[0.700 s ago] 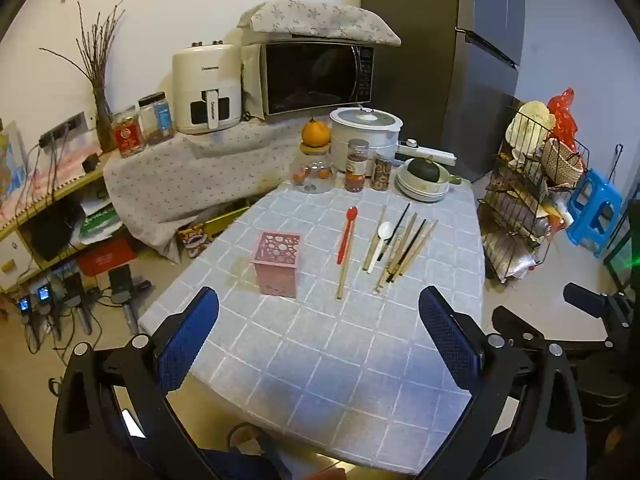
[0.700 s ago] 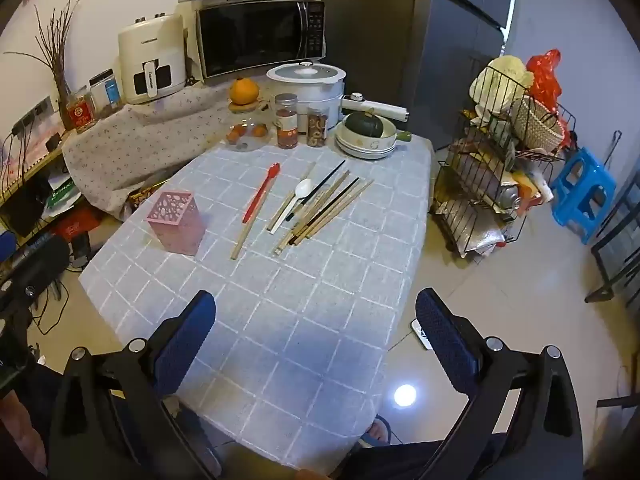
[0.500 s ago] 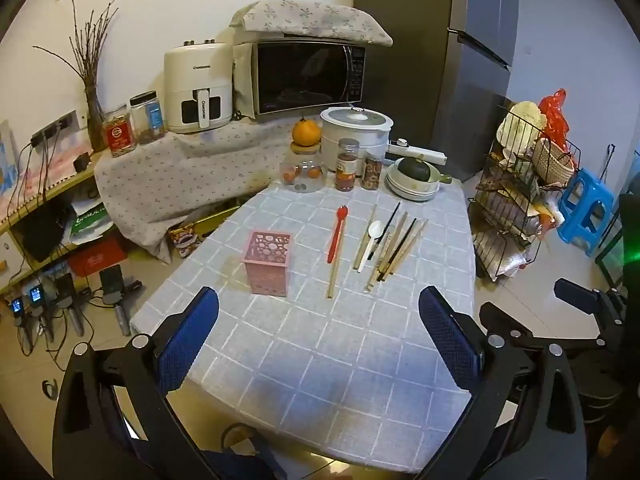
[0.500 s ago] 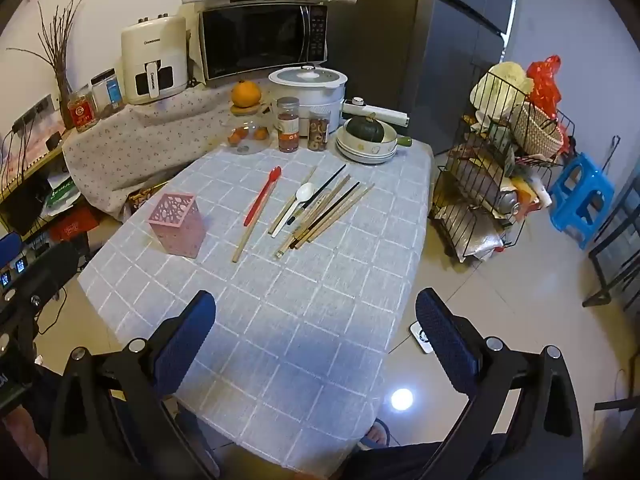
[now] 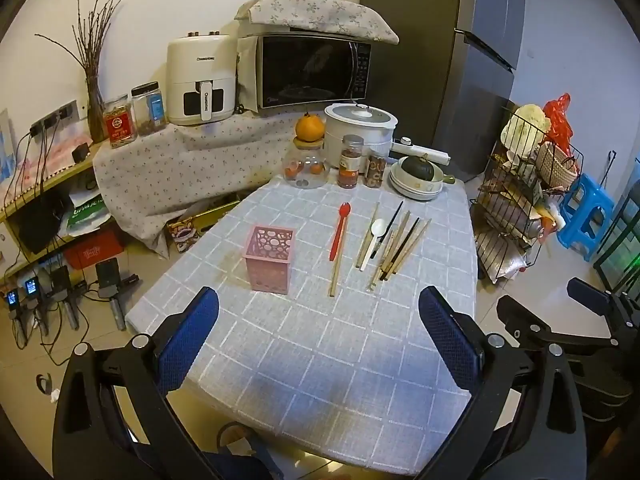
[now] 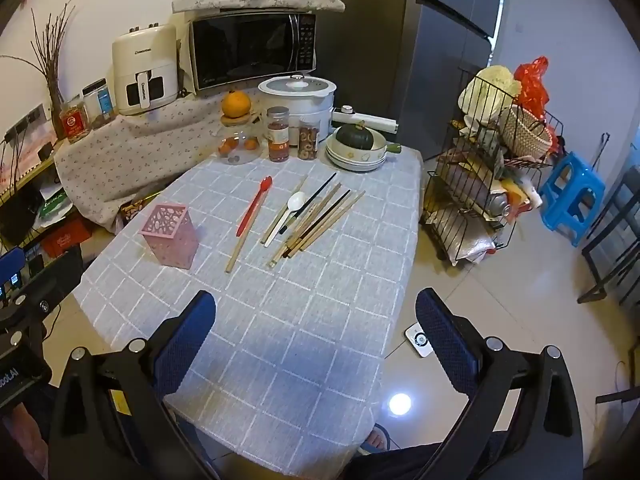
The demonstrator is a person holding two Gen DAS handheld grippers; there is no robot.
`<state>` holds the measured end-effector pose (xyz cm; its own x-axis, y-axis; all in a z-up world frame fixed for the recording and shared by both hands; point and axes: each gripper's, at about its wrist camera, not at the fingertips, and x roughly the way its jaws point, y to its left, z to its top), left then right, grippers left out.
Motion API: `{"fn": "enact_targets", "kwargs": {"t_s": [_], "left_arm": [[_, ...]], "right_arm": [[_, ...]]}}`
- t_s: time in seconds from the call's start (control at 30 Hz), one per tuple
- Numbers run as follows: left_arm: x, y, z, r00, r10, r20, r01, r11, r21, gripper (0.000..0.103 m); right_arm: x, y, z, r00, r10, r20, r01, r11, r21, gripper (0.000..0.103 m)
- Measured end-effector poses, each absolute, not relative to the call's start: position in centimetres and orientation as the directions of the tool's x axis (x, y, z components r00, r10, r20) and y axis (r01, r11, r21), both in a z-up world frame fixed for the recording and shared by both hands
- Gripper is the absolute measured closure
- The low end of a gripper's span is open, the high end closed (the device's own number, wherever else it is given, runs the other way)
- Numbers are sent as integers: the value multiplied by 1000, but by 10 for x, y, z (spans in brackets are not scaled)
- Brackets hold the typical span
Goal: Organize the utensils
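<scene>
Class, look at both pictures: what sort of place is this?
Most likely a home kitchen or dining corner: a microwave and a rice cooker stand behind a clothed table laid with chopsticks and spoons.

Warm, even indoor light fills both views, with soft shadows under the utensils on the surface (image 5: 320,352). A bright glare spot sits on the floor tiles (image 6: 400,403) near right in the right wrist view. Fisheye bending curves the edges and darkens the corners. Focus is sharp, without blur.
</scene>
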<state>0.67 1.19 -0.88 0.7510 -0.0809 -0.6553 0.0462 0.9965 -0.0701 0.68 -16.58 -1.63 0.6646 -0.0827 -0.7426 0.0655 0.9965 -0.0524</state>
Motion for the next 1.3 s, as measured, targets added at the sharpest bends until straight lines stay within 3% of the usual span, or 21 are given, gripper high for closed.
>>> {"fn": "enact_targets", "kwargs": {"t_s": [1.3], "left_arm": [[10, 7, -18, 744, -105, -660, 67, 994, -82, 7]], "right_arm": [[6, -170, -20, 658, -45, -752, 67, 998, -1, 5]]}}
